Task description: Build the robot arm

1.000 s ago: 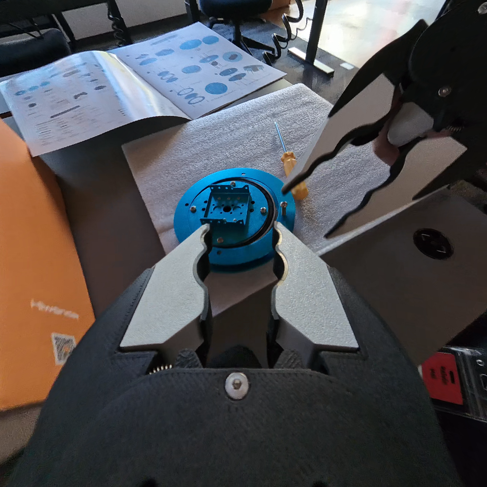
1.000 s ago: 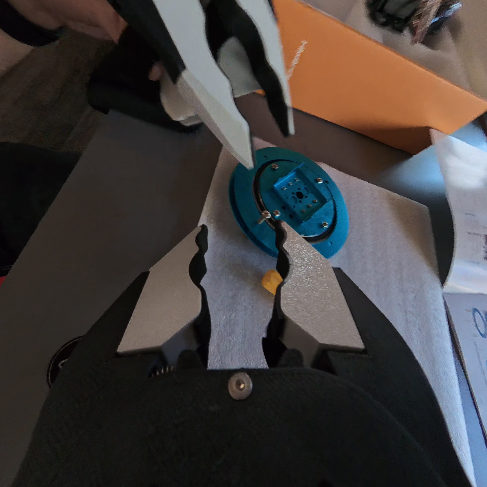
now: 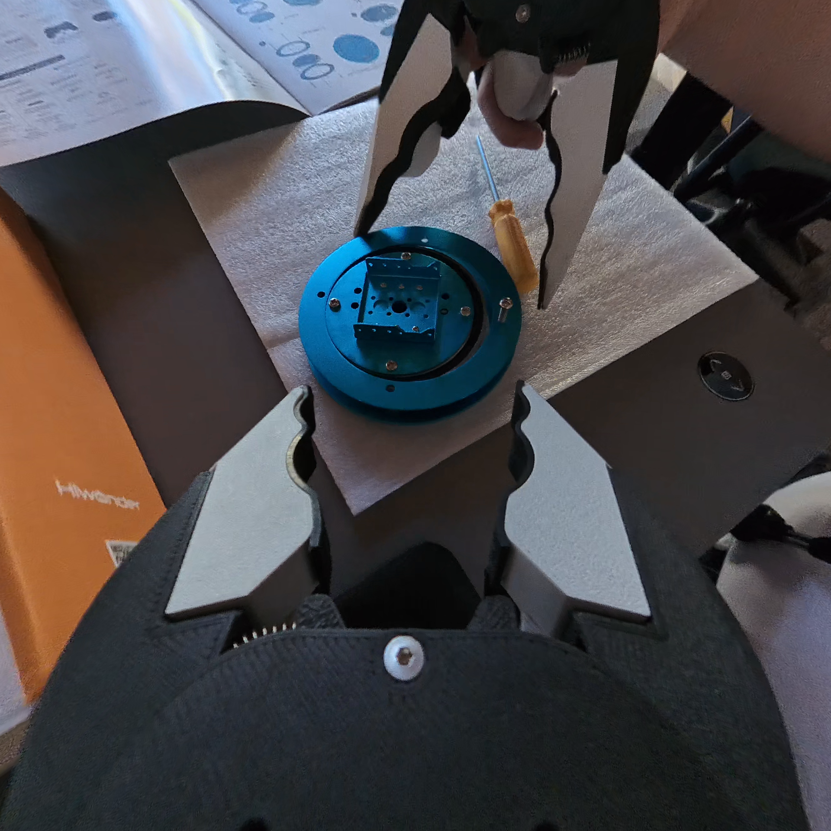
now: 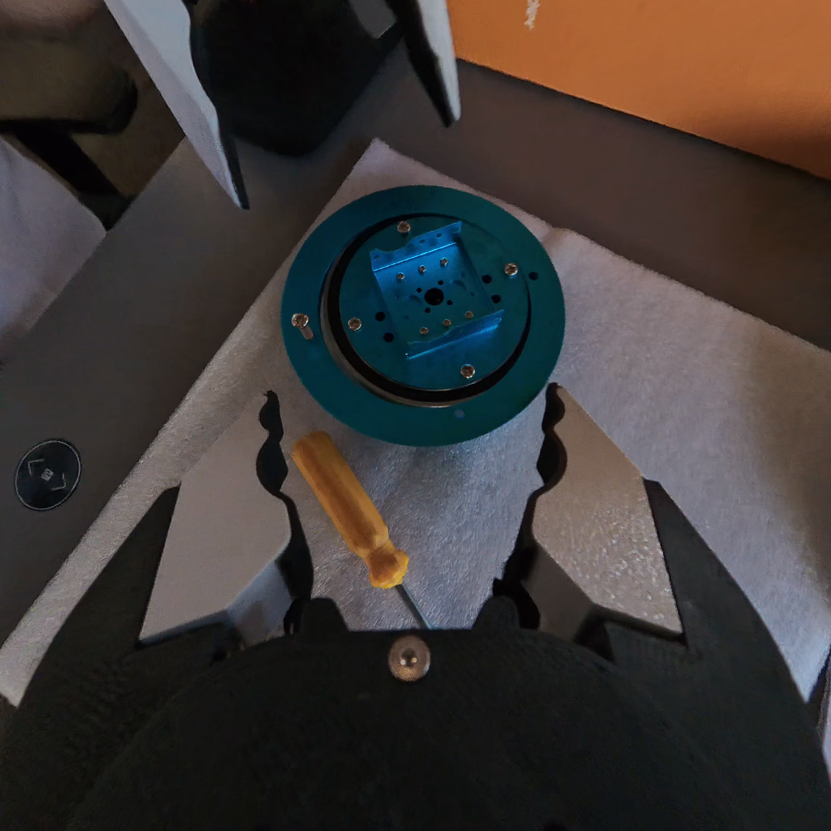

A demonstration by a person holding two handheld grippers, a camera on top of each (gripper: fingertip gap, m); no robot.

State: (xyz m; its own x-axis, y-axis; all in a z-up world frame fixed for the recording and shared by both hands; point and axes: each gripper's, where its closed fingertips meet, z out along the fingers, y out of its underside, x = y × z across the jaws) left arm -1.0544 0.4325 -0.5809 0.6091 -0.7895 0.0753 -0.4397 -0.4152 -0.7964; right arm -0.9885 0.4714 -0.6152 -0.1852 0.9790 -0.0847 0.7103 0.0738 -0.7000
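Note:
A blue round metal base (image 3: pixel 350 377) (image 4: pixel 314 373) with a square blue bracket (image 3: pixel 398 306) (image 4: pixel 434 297) screwed on top lies on a white foam sheet (image 3: pixel 279 216) (image 4: pixel 674 359). A loose screw (image 3: pixel 504 308) (image 4: pixel 302 324) lies on its rim. A yellow-handled screwdriver (image 3: pixel 512 243) (image 4: pixel 346 508) lies beside the base. My left gripper (image 3: pixel 411 393) is open and empty, just short of the base. My right gripper (image 4: pixel 409 391) is open and empty, its fingers straddling the screwdriver. Each gripper shows in the other's view: the right (image 3: pixel 449 270), the left (image 4: pixel 346 166).
An orange box (image 3: pixel 58 427) (image 4: pixel 652 67) lies left of the foam. An open booklet (image 3: pixel 135 58) lies behind it. The grey table (image 3: pixel 674 440) (image 4: pixel 112 292) has a round black inset (image 3: pixel 725 376) (image 4: pixel 47 474). A hand (image 3: pixel 517 103) holds the right gripper. It is some 4 centimeters from my right tips to the loose screw (image 3: pixel 504 308).
Both grippers have opened wider. My left gripper has pulled back from the base. My right gripper has swung round to face it across the base, over the screwdriver.

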